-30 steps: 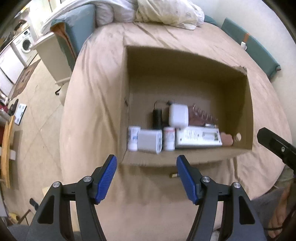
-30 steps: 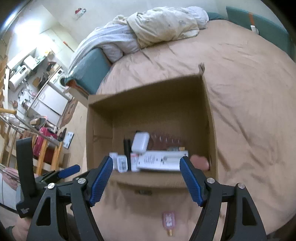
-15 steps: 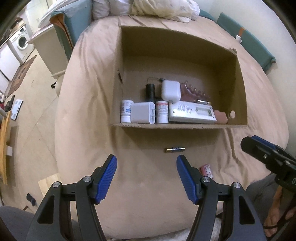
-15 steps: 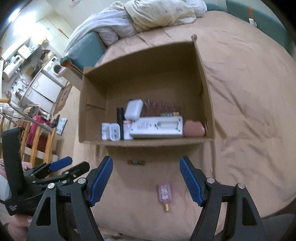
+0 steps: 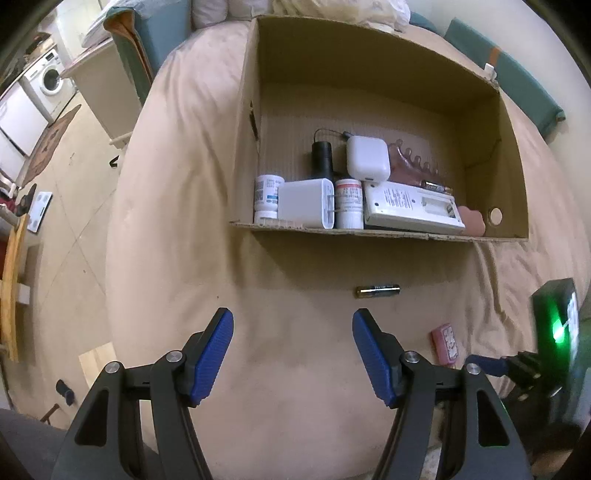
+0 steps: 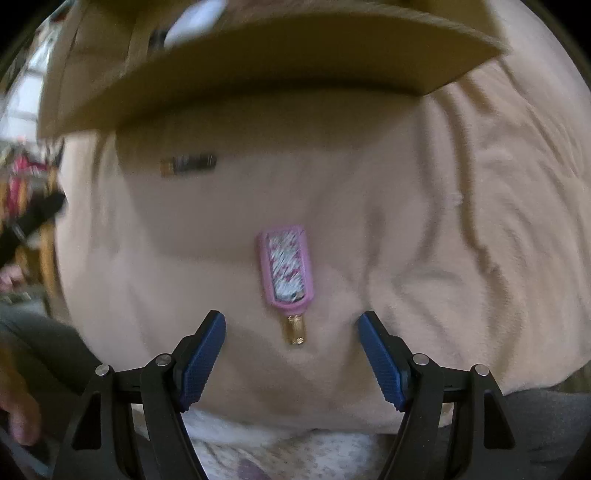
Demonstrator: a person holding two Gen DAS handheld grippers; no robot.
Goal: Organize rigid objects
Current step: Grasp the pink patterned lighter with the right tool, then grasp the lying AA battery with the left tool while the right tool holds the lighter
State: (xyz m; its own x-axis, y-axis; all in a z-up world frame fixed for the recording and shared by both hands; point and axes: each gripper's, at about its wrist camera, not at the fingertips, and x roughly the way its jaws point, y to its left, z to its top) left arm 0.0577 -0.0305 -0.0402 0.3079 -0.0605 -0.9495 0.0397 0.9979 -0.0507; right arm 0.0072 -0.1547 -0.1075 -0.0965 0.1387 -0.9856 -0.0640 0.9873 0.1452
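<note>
This is a home, a bedroom opening onto a living and laundry area. A bed (image 5: 177,206) with a tan cover fills the middle of the left wrist view, with rumpled bedding (image 5: 332,9) heaped at twelve o'clock and a teal headboard (image 5: 517,88) at two o'clock. At ten o'clock stands a washing machine (image 5: 50,79) beside white cabinets (image 5: 18,122), with a rug (image 5: 51,144) on the tiled floor (image 5: 74,229) at nine o'clock.

Pink popsicle-shaped clip (image 6: 286,267) flat on blanket, battery (image 5: 377,291) near box (image 5: 369,236)
</note>
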